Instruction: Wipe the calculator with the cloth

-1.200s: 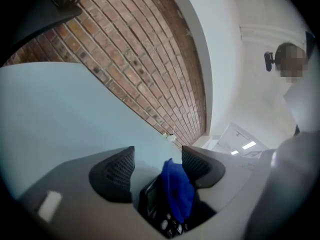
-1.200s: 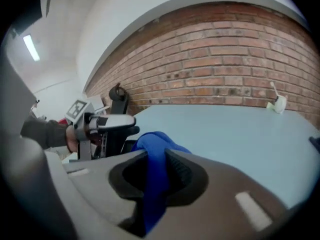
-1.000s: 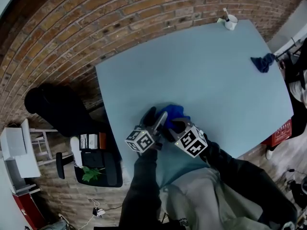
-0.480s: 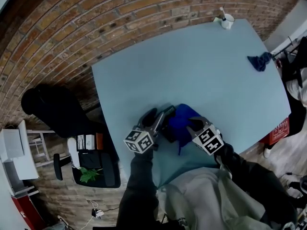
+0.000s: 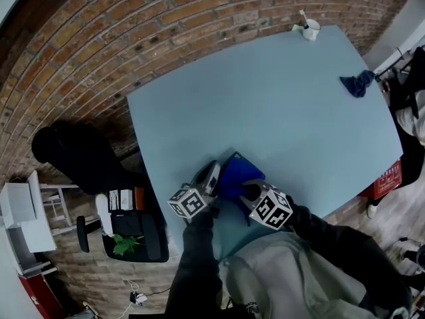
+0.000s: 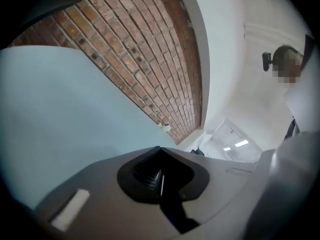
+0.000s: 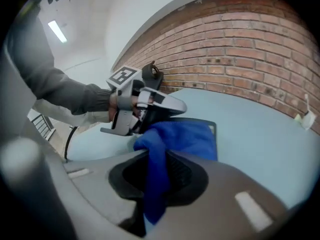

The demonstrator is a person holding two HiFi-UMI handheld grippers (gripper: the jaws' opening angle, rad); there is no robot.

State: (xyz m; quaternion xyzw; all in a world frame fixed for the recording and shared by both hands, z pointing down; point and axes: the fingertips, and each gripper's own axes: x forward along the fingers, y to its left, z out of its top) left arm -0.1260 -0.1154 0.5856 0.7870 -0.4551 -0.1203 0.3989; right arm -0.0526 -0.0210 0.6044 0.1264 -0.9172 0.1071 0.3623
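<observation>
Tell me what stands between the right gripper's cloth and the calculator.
Nothing visible does. The blue cloth, clamped in the right gripper, lies directly on the calculator and covers most of it. The left gripper is shut on the calculator's edge, beside the cloth.

cloth: soft blue fabric | table: smooth matt | wall: rough brick

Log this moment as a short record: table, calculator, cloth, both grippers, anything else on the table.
table: light blue
calculator: near the person, mostly covered by the cloth
cloth: blue, draped over the calculator
right gripper: shut on the cloth
left gripper: shut, beside the cloth
other: white cup at the far corner; dark blue rag near the right edge
</observation>
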